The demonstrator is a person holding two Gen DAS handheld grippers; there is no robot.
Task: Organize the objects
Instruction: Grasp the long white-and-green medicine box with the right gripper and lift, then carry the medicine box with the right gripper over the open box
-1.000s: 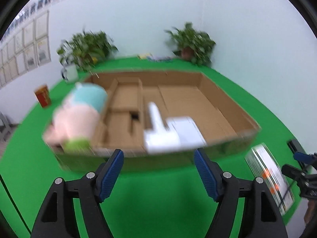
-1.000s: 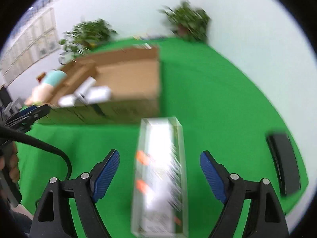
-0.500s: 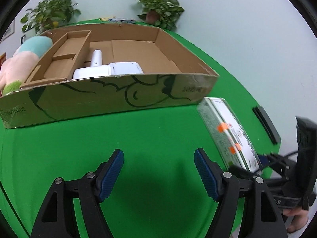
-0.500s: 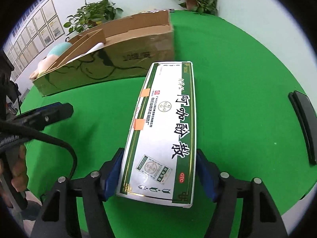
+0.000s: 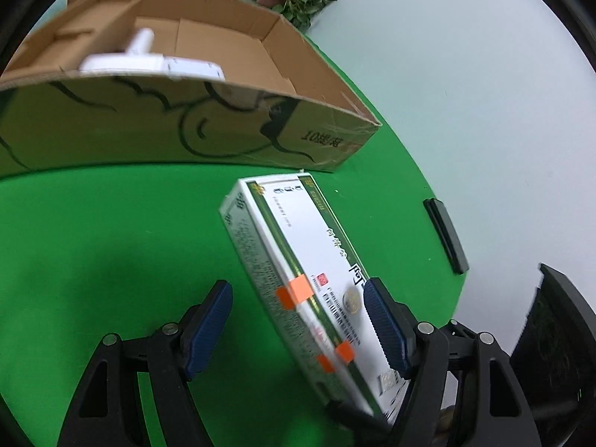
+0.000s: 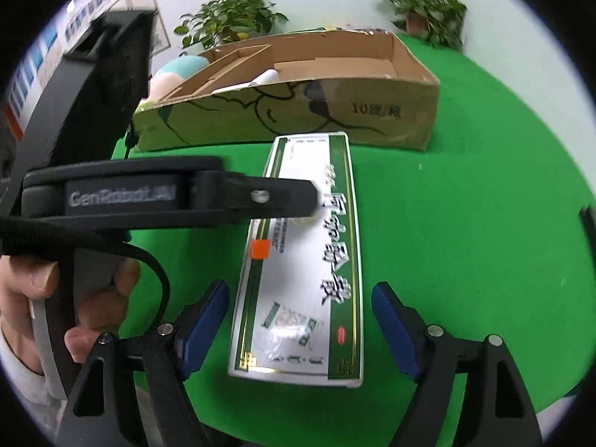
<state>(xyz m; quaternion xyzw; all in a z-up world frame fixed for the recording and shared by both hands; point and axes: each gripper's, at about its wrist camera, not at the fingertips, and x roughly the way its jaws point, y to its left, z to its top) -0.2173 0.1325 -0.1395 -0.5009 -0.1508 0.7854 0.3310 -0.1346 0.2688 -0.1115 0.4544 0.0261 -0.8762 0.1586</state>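
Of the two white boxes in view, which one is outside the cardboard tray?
The long green-trimmed medicine box, lying flat on the green table between the right gripper's open pads. The plain white box sits inside the tray.

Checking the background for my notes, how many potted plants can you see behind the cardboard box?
2: one potted plant behind the cardboard box's left end, another potted plant beyond its right far corner. More may be hidden.

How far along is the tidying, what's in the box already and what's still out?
Already done: a white item lies inside the cardboard box; a plush toy sits at its far end, inside or beside, unclear. In hand: nothing gripped; the right gripper is open around the medicine box on the green table, and the left gripper is open at its edge. Left: lifting it into the box.
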